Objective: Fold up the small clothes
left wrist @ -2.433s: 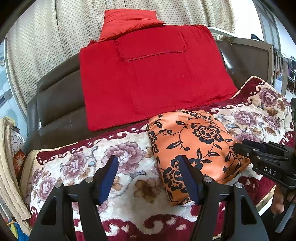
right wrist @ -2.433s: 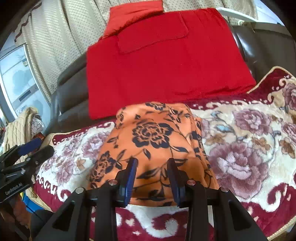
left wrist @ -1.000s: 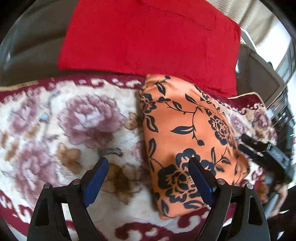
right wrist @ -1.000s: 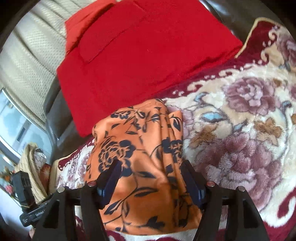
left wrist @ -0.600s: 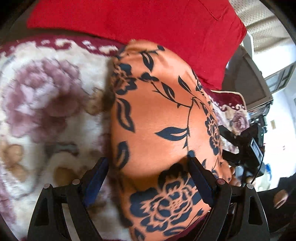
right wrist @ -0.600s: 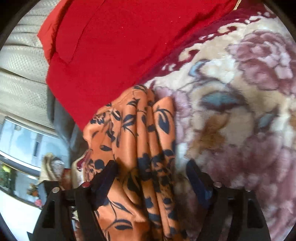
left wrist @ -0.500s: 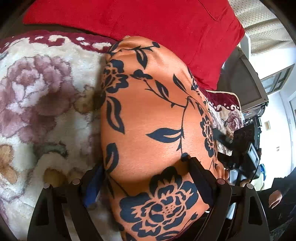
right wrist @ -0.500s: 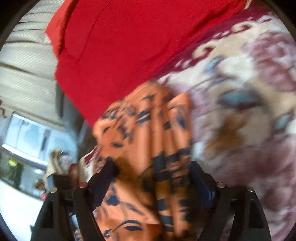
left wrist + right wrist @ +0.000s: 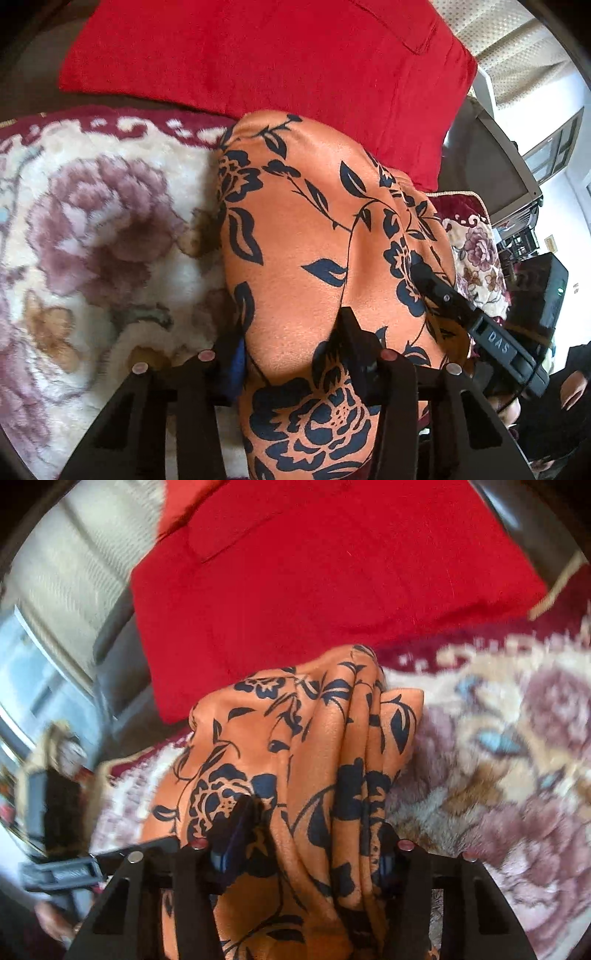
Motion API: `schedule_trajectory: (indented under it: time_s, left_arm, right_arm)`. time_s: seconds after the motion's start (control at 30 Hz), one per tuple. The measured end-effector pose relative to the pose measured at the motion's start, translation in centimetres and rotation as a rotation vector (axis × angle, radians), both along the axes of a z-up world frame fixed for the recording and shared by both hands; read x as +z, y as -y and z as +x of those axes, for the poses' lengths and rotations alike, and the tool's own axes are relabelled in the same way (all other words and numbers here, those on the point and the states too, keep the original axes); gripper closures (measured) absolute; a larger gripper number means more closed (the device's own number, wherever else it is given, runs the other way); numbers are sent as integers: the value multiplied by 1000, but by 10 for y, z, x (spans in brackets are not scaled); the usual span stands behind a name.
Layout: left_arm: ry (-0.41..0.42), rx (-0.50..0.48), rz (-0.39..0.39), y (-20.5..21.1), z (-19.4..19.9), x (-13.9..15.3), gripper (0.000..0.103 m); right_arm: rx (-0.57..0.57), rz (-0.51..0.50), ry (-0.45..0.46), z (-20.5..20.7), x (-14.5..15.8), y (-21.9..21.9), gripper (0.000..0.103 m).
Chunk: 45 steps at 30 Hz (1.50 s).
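Observation:
An orange garment with a black flower print (image 9: 314,236) lies folded on a floral blanket (image 9: 92,229). My left gripper (image 9: 291,354) has closed on the garment's near left edge, with cloth bunched between the fingers. My right gripper (image 9: 306,845) has closed on the garment's (image 9: 295,746) near right edge, where the cloth stands up in pleats between the fingers. The right gripper also shows in the left wrist view (image 9: 461,314), pressed into the garment's right side.
A red cushion (image 9: 266,55) leans on the dark sofa back behind the garment and also shows in the right wrist view (image 9: 314,576). Curtains (image 9: 85,565) hang behind. The floral blanket (image 9: 509,760) extends to both sides.
Both grippers moved down and forward onto the garment and closed on its near edges. The cloth has bunched and lifted between the fingers.

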<state>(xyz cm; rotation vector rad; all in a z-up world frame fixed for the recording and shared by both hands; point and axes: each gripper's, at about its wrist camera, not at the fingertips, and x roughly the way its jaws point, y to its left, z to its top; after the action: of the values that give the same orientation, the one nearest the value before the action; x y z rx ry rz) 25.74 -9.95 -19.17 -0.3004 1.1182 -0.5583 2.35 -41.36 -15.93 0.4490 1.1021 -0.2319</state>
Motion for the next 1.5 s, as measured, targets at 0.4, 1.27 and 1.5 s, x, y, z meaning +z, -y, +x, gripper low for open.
schedule_trajectory:
  time_s: [0.4, 1.27, 1.5]
  left_arm:
    - [-13, 61, 32, -8, 6, -15, 56]
    - [116, 73, 124, -21, -5, 23, 59]
    - [178, 139, 195, -62, -12, 40, 59]
  right_arm:
    - [142, -291, -44, 12, 2, -76, 49]
    - [177, -322, 15, 13, 9, -90, 62]
    - [222, -242, 47, 25, 4, -119, 62]
